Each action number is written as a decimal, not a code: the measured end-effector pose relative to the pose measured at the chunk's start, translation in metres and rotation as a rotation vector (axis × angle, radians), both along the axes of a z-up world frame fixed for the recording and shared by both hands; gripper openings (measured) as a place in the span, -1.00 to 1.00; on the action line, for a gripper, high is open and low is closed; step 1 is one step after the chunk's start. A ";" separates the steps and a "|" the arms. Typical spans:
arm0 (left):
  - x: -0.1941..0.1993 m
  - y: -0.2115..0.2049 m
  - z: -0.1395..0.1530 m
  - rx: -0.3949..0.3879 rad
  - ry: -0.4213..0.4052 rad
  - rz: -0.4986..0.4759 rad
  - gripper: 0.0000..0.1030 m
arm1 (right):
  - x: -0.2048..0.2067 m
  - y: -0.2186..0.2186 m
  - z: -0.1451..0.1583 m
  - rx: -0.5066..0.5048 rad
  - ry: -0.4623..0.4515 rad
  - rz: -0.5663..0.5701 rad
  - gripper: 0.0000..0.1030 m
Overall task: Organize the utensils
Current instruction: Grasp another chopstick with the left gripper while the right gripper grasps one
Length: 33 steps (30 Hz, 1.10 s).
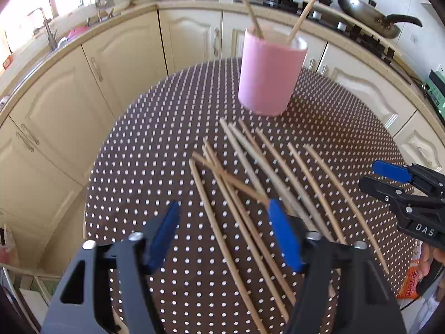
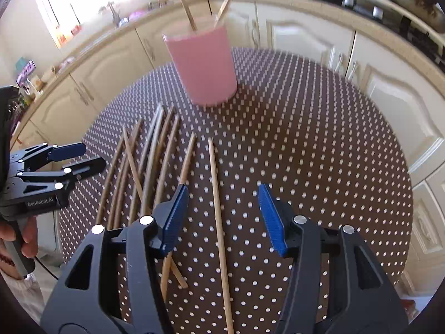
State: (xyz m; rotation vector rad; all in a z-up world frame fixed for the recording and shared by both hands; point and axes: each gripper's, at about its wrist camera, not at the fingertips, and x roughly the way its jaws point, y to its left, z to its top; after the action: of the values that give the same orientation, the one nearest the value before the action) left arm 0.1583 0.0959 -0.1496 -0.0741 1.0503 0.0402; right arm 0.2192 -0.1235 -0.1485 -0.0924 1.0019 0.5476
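Jaws: left gripper (image 1: 225, 236) and right gripper (image 2: 221, 220) both spread wide, empty.
Worktop: brown dotted round worktop (image 2: 319, 153) carries loose wooden chopsticks (image 1: 278, 172).
Cup: tall pink cylindrical cup (image 1: 268, 75) holds two.

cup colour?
Pink cup, clearest in the left wrist view.

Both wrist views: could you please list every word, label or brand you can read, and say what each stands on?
"DAS" – white letters on the black body of the right gripper, left wrist view.
"GenRobot.AI" – on the black body of the left gripper, right wrist view.
Red print on the orange packet beside the table: too blurred to read.
Nothing on the pink cup.
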 end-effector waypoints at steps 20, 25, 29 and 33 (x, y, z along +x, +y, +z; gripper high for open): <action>0.014 0.022 -0.038 -0.093 0.108 0.024 -0.86 | 0.029 0.041 -0.032 -0.207 0.165 0.092 -0.34; 0.016 0.022 -0.035 -0.077 0.103 0.029 -0.87 | 0.042 0.069 -0.035 -0.323 0.175 0.119 -0.56; 0.018 0.020 -0.035 -0.090 0.100 0.041 -0.88 | 0.053 0.080 -0.036 -0.349 0.200 0.123 -0.82; 0.013 0.022 -0.035 -0.097 0.111 0.050 -0.89 | 0.061 0.081 -0.035 -0.322 0.210 0.117 -0.89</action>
State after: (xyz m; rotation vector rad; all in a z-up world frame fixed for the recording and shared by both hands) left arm 0.1712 0.1176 -0.1847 -0.1874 1.1608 0.0388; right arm 0.2797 -0.0426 -0.1832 -0.3884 1.2904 0.5051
